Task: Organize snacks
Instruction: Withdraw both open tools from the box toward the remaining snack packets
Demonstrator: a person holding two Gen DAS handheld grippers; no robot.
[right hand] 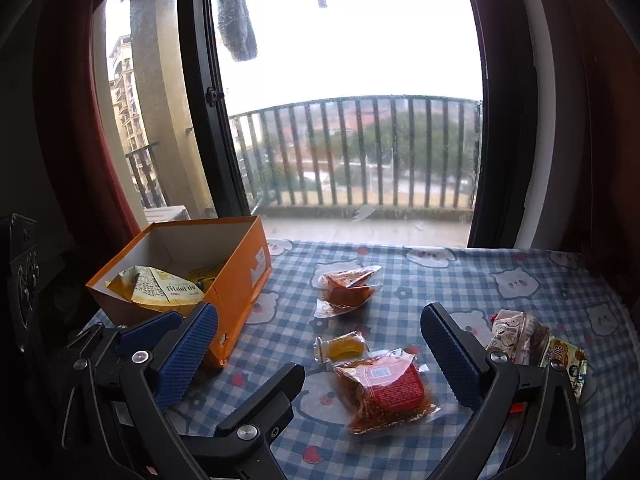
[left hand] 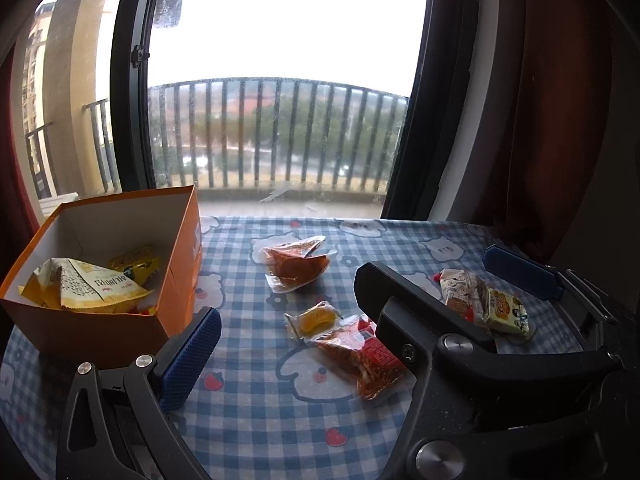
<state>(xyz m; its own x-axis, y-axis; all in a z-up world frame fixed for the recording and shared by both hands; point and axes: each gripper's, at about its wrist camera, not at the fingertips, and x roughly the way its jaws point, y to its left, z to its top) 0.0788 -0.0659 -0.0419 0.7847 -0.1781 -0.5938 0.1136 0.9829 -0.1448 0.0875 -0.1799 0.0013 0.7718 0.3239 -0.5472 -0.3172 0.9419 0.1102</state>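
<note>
Both grippers, left [left hand: 360, 312] and right [right hand: 328, 340], hovering with jaws wide apart, gripping nothing. Orange box [right hand: 240, 280] at counter [right hand: 480, 280] left, two packets inside. Red spicy packet [right hand: 384, 392], small yellow snack [right hand: 344, 346], more packets loose on checkered cloth.

Daylight only, thru big window [right hand: 352, 92] at back; sky blown out to white, no detail. Backlit scene: bench [right hand: 460, 280] cloth evenly lit, soft faint shadows falling twd camera. Curtains [left hand: 560, 100] + frame corners v. dark, near black. Glass dusty, hazing outside view. Strong fisheye bend: railing [left hand: 280, 132] bows, window frame curves. Centre sharp; edges softer. Slight sheen on snack wrappers [right hand: 384, 392].
</note>
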